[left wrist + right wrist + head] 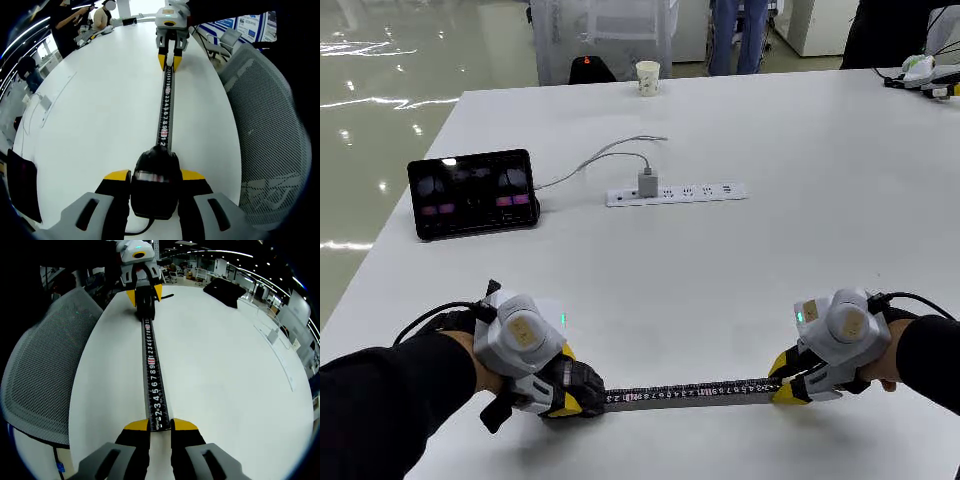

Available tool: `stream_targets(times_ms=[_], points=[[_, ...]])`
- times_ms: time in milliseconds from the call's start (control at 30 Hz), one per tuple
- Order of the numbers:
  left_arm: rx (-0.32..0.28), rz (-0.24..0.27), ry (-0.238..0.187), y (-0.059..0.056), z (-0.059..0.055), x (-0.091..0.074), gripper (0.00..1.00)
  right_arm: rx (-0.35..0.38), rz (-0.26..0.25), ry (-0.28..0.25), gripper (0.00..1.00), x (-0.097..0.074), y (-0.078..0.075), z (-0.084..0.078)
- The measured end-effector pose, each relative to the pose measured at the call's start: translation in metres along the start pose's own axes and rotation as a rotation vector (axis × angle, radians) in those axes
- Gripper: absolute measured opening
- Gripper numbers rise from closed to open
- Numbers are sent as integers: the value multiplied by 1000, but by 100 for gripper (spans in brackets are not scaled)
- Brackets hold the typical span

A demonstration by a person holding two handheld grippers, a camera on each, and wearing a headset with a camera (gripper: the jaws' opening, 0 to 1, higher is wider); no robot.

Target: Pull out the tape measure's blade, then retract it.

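Tape measure (575, 385), black-cased, lies close to the near edge of the tabletop (770, 250), its blade (690, 392) drawn out in a straight line that runs parallel to that edge. My left tool (570, 382) is clamped around the case, one yellow-tipped jaw on either side of it, as the left gripper view shows from directly behind. My right tool (786, 380) is closed on the free end of the blade; in the right gripper view the low numbers sit just ahead of the pinching tips and the scale climbs away toward the case. The blade looks flat and untwisted, low over or resting on the white surface; which of the two, I cannot tell.

By my reading, the pull-out step is in hand or nearly done, with a good length of blade exposed and the retraction not yet begun. The next move calls for holding the case steady and walking the right tool back toward it along the same line, feeding the blade in under control, not letting it snap home.

Farther out, toward the middle of the tabletop, lie a power strip (677, 193) and a dark tablet (472, 192), both well apart from the work; a paper cup (647, 77) stands at the far edge.
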State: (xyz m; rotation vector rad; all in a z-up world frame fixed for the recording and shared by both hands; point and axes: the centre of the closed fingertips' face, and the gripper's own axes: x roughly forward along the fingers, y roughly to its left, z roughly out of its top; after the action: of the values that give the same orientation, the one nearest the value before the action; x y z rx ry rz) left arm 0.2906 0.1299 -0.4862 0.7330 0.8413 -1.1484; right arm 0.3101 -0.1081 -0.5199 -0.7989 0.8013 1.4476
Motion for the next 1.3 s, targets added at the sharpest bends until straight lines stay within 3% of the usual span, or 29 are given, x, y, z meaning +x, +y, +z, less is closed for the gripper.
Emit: stream_targets(times_ms=[400, 567, 800, 967, 1067, 1300], points=[[-22, -3, 8, 1, -1, -2, 32, 26, -23, 18, 13, 0, 0, 2], [-50, 14, -7, 4, -2, -9, 35, 57, -48, 26, 19, -3, -2, 0], [-167, 48, -47, 12, -2, -23, 44, 109, -77, -25, 23, -15, -2, 7], [-223, 74, -66, 17, -6, -31, 49, 189, -123, -60, 30, -25, -5, 8], [-268, 102, -89, 21, -9, -37, 53, 256, -165, -109, 31, -33, -11, 9], [-421, 179, -153, 30, -18, -49, 70, 345, -235, -154, 39, -45, -11, -3]])
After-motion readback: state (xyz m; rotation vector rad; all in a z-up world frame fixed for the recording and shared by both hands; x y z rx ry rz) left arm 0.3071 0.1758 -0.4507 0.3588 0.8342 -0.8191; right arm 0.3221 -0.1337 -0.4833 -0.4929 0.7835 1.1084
